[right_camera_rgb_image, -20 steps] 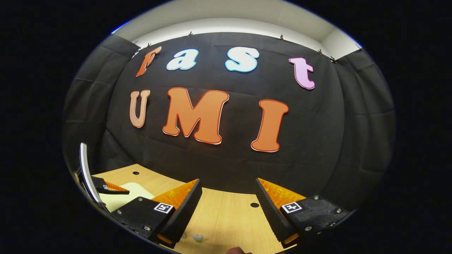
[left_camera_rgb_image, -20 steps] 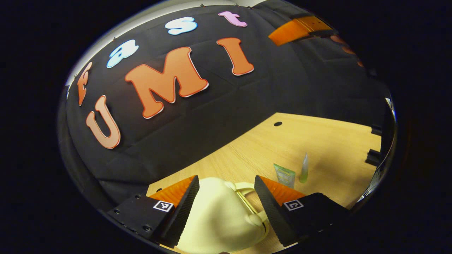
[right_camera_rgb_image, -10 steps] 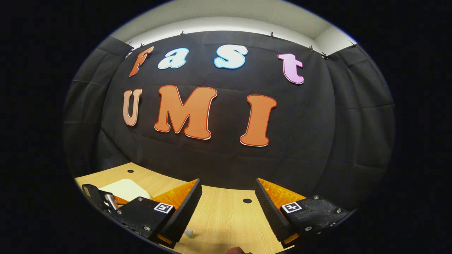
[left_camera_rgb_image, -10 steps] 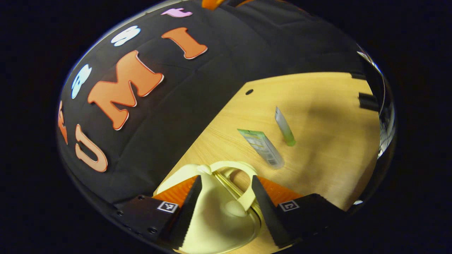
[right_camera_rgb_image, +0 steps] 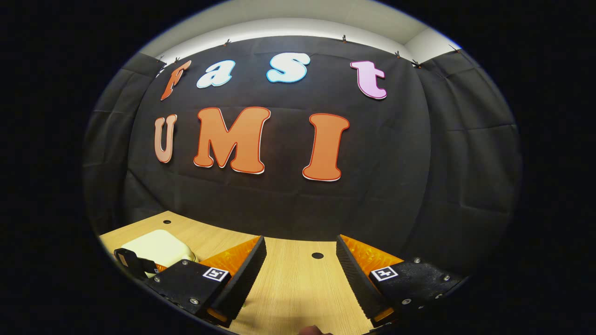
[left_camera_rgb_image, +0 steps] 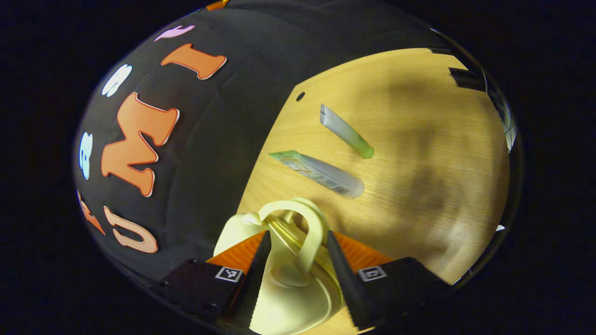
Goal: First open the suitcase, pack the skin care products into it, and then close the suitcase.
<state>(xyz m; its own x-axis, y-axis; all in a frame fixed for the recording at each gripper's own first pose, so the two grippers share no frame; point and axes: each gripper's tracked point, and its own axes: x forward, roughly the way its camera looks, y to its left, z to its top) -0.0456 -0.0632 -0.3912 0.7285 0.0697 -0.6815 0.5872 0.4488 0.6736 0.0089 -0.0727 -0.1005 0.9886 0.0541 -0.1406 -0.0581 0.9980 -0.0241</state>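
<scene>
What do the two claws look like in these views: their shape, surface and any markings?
The left claw and the right claw share one design. Each has two wedge-shaped fingers with toothed inner faces, tapering forward. Each finger is fixed on a black block with small screws, and every block carries a square black-and-white marker. No cables or sleeves are visible.

Both low over table (right_camera_rgb_image: 288, 288), suitcase (left_camera_rgb_image: 284, 284) shared

Glossy plastic suitcase (left_camera_rgb_image: 288, 298), wood-grain table (left_camera_rgb_image: 419, 186)
</scene>
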